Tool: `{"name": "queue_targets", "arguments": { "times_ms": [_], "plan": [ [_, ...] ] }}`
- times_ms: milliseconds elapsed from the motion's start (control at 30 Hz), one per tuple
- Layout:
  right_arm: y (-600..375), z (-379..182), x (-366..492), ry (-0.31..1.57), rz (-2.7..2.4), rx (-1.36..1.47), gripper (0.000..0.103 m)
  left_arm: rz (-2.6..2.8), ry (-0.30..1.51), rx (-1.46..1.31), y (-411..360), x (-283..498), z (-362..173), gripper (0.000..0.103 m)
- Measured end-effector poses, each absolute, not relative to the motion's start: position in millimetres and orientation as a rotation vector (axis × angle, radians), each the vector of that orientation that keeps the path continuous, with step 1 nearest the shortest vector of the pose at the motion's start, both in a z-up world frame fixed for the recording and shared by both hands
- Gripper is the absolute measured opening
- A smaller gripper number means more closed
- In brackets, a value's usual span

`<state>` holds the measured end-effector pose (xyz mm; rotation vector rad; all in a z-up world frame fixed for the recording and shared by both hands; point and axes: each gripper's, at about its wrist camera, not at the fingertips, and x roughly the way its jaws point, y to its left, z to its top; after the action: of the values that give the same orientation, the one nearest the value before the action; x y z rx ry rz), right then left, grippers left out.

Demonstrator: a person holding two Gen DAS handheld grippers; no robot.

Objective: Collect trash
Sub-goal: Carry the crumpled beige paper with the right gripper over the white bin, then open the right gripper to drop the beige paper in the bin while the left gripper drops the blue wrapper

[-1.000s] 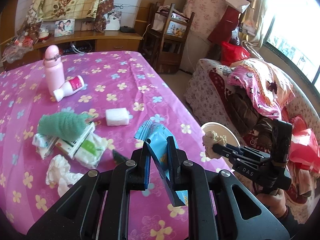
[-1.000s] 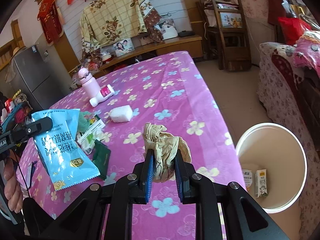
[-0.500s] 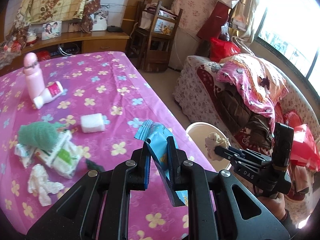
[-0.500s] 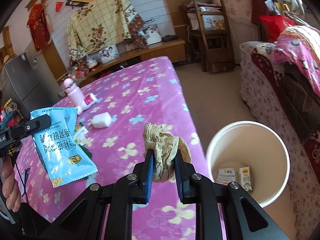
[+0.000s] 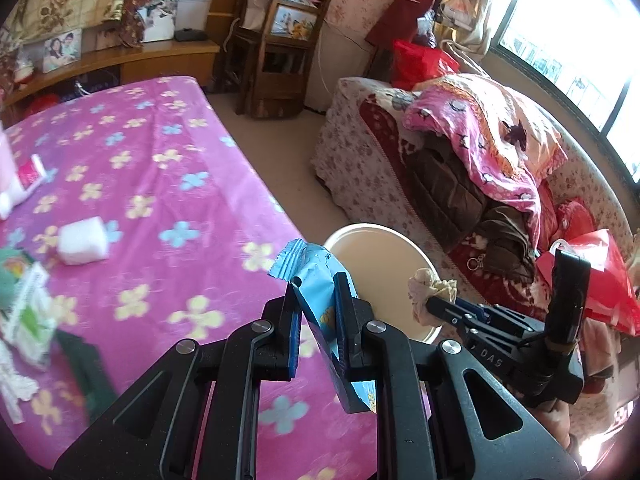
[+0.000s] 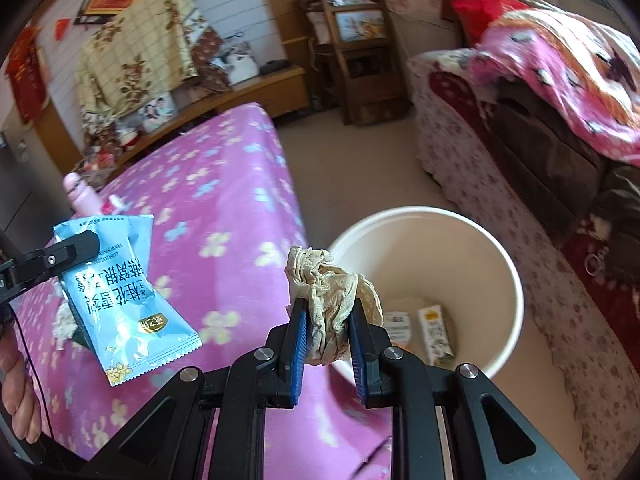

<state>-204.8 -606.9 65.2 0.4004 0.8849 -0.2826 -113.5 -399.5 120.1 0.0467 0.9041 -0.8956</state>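
Beside the purple flower-patterned worktop (image 5: pixel 152 184), a round cream plastic bin (image 6: pixel 508 276) stands on the floor, close against the cloth's edge, with two small printed cartons (image 6: pixel 434 330) lying at its bottom. The right gripper (image 6: pixel 326 320) is clamped on a crumpled beige paper wad (image 6: pixel 328 292), held up over the near rim of the bin. The left gripper (image 5: pixel 318 308) pinches a light blue foil snack wrapper (image 5: pixel 320 276) near one side, so the packet hangs slantwise between the black fingers, above the worktop's edge and just short of the bin; from the right wrist view its printed face and yellow corner show clearly (image 6: pixel 124 300). Farther back on the worktop lie a white foam block (image 5: pixel 82 240), a green-and-white tissue pack (image 5: pixel 30 320) and some crumpled white paper (image 5: pixel 12 380), all blurred at the left margin. Across the floor stands a flowered sofa (image 5: pixel 360 168) heaped with a pink blanket (image 5: pixel 484 136).
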Motion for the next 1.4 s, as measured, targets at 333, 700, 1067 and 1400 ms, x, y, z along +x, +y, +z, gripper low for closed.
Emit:
{"name": "queue_targets", "arguments": {
  "times_ms": [333,700,1067,1400],
  "plan": [
    [-644.3,30.4,-209.4,0.946,-0.34,0.447,0.019,-0.927,0.929,0.077,-460.7,-119.8,91.9,0.012],
    [-671.6,16.3,-216.7,0.945,-0.442,0.498,0.048,-0.925,0.957,0.08,-487.2,-117.6,69.4,0.037],
    [-655.9,21.6,-213.4,0.939,-0.399,0.505,0.048,-0.887,0.914,0.12,-458.9,-122.3,74.0,0.041],
    [-618.6,42.8,-202.6,0.924,-0.352,0.452,0.05,-0.797,0.882,0.143,-419.3,-124.1,80.0,0.041]
  ]
}}
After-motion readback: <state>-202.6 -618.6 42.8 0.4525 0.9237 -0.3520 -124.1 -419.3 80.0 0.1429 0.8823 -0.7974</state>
